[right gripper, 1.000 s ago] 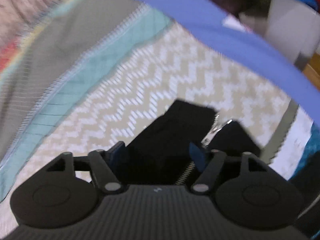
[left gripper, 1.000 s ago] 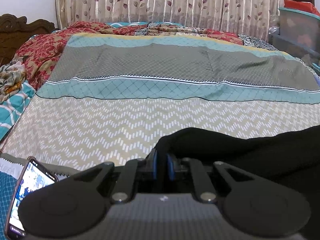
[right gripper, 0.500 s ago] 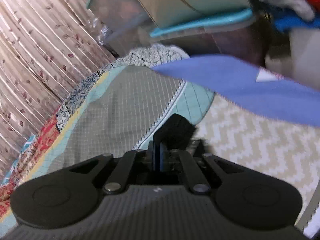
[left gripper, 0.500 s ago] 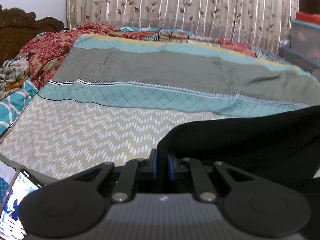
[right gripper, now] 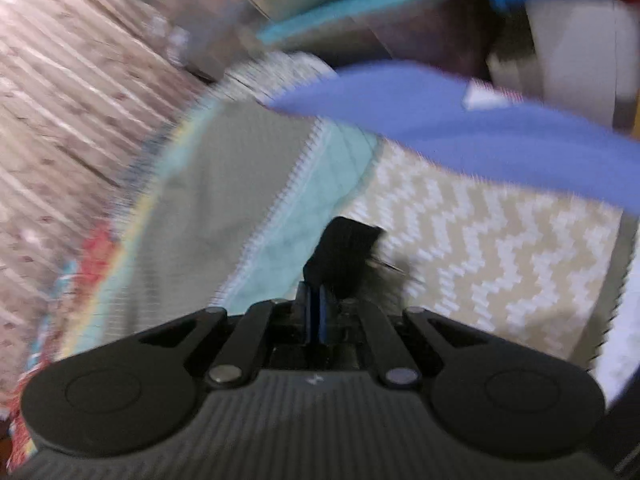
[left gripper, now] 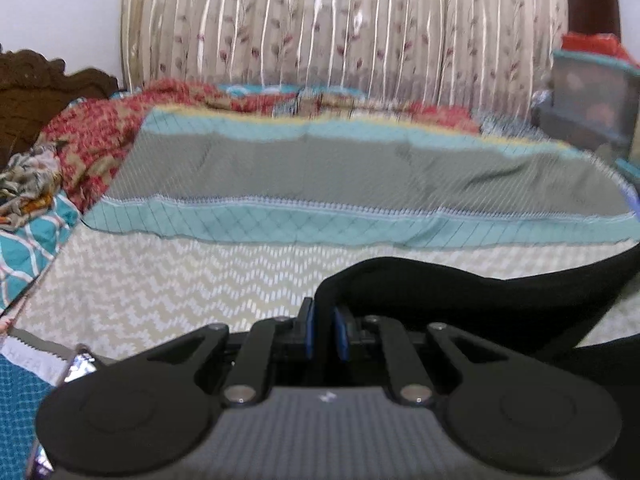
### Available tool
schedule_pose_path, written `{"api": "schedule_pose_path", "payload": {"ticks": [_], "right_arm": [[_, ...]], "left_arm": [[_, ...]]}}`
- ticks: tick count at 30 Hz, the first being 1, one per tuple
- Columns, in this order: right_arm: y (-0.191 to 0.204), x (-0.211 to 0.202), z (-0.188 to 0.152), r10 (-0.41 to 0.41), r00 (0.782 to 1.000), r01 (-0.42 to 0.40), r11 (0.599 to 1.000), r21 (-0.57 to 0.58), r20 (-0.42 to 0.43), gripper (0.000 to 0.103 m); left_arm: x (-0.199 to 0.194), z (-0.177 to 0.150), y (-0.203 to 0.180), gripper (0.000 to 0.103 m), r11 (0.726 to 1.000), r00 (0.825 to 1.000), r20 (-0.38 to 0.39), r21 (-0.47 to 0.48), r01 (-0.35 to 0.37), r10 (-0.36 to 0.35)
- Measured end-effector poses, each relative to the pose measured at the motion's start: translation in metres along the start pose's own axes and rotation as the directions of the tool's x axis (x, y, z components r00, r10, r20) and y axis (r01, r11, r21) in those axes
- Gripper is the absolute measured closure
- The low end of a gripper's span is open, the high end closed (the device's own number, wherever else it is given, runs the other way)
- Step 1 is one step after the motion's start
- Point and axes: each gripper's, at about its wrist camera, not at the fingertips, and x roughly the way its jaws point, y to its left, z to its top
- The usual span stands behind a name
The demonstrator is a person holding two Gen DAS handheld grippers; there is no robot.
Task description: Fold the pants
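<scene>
A: What do we record as changed against the frames from a second ago?

B: We note that the right tongs, then spread apart around the black pants, are now clamped together on a corner of that fabric. The right view has swung from the zigzag sheet up toward the curtain and the storage boxes, and it is motion-blurred. The left tongs remain clamped on the pants as before. The pants edge, which lay low on the bed, now spans as a raised band running to the right edge of the left view. The phone shows less of itself at lower left.

A: And the surface?

B: We see a bed covered by a bedsheet with a beige zigzag band nearest us, then a teal quilted-pattern band, then a grey band. A red floral blanket lies bunched at the far left beside a carved wooden headboard.

A: The room?

B: A leaf-print pleated curtain hangs behind the bed. A lidded plastic storage box stands at right. A blue cloth lies across the bed's right end.
</scene>
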Motion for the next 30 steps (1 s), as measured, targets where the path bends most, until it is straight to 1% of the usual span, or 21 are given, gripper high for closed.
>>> {"api": "schedule_pose_path", "payload": {"ticks": [1,3,6,8,11,12,13,14,15,16,17,19,20,21,23,24,25,26,27,28,30], "right_arm": [[-0.005,-0.021,0.004,0.033,0.999,-0.033,0.999,-0.010,0.017,0.097],[-0.021,-0.059,0.009,0.065,0.997,-0.064,0.998,-0.018,0.044,0.097],[-0.073,-0.108,0.004,0.071,0.995,-0.071,0.997,0.008,0.069,0.097],[-0.117,-0.129,-0.009,0.054,0.997,-0.056,0.998,0.033,0.063,0.097],[-0.189,-0.148,-0.038,-0.025,1.000,0.024,0.988,0.155,0.008,0.097],[-0.214,-0.153,-0.048,-0.091,0.996,0.087,0.973,0.212,0.007,0.096],[-0.232,-0.156,-0.055,-0.143,0.990,0.137,0.960,0.246,0.009,0.096],[-0.248,-0.161,-0.060,-0.196,0.981,0.184,0.941,0.282,0.012,0.092],[-0.261,-0.166,-0.064,-0.258,0.966,0.241,0.913,0.330,0.009,0.091],[-0.270,-0.171,-0.066,-0.277,0.961,0.254,0.891,0.375,0.008,0.091],[-0.271,-0.176,-0.069,-0.255,0.967,0.226,0.888,0.401,0.018,0.091],[-0.259,-0.187,-0.066,-0.212,0.976,0.180,0.915,0.362,0.051,0.089],[-0.248,-0.192,-0.065,-0.202,0.977,0.173,0.934,0.311,0.063,0.087],[-0.235,-0.195,-0.064,-0.187,0.980,0.163,0.954,0.252,0.072,0.082],[-0.207,-0.200,-0.069,-0.131,0.989,0.118,0.981,0.153,0.075,0.071],[-0.191,-0.200,-0.076,-0.082,0.995,0.075,0.992,0.102,0.065,0.069],[-0.176,-0.197,-0.084,-0.036,0.998,0.034,0.998,0.047,0.042,0.069],[-0.157,-0.192,-0.094,0.007,1.000,-0.007,1.000,-0.020,0.003,0.068],[-0.131,-0.186,-0.109,0.048,0.998,-0.054,0.993,-0.107,-0.051,0.067],[-0.107,-0.179,-0.122,0.077,0.992,-0.095,0.979,-0.180,-0.104,0.066],[-0.047,-0.166,-0.161,0.134,0.960,-0.215,0.915,-0.341,-0.247,0.064]], "left_arm": [[-0.013,-0.003,0.001,0.093,1.000,1.000,0.018,-0.002,0.003,-0.003],[-0.037,-0.014,0.003,0.093,1.000,0.999,0.038,0.002,0.013,-0.013],[-0.065,-0.043,0.002,0.093,0.999,0.999,0.029,0.032,0.039,-0.040],[-0.079,-0.069,-0.002,0.092,0.996,0.998,0.001,0.068,0.058,-0.058],[-0.090,-0.109,-0.010,0.092,0.992,0.992,-0.097,0.091,0.088,-0.079],[-0.091,-0.119,-0.012,0.092,0.990,0.989,-0.124,0.103,0.096,-0.083],[-0.093,-0.132,-0.015,0.092,0.988,0.984,-0.156,0.116,0.104,-0.085],[-0.093,-0.142,-0.016,0.089,0.987,0.979,-0.186,0.125,0.103,-0.079],[-0.095,-0.150,-0.016,0.089,0.987,0.976,-0.208,0.130,0.098,-0.069],[-0.097,-0.157,-0.015,0.088,0.988,0.972,-0.229,0.132,0.084,-0.052],[-0.103,-0.160,-0.010,0.083,0.990,0.971,-0.234,0.119,0.077,-0.047],[-0.118,-0.158,0.002,0.075,0.995,0.974,-0.218,0.058,0.080,-0.066],[-0.126,-0.156,0.009,0.066,0.996,0.975,-0.208,0.027,0.081,-0.074],[-0.134,-0.153,0.019,0.055,0.997,0.978,-0.194,-0.016,0.078,-0.080],[-0.144,-0.150,0.033,0.045,0.993,0.981,-0.176,-0.106,0.061,-0.079],[-0.146,-0.148,0.042,0.041,0.984,0.980,-0.179,-0.169,0.059,-0.090],[-0.144,-0.145,0.054,0.040,0.967,0.976,-0.183,-0.246,0.068,-0.115],[-0.141,-0.144,0.063,0.035,0.943,0.972,-0.186,-0.322,0.079,-0.145],[-0.137,-0.146,0.071,0.024,0.921,0.967,-0.190,-0.380,0.088,-0.171],[-0.130,-0.148,0.077,0.019,0.895,0.959,-0.198,-0.436,0.098,-0.202],[-0.119,-0.153,0.082,0.016,0.857,0.948,-0.205,-0.504,0.110,-0.242]]}}
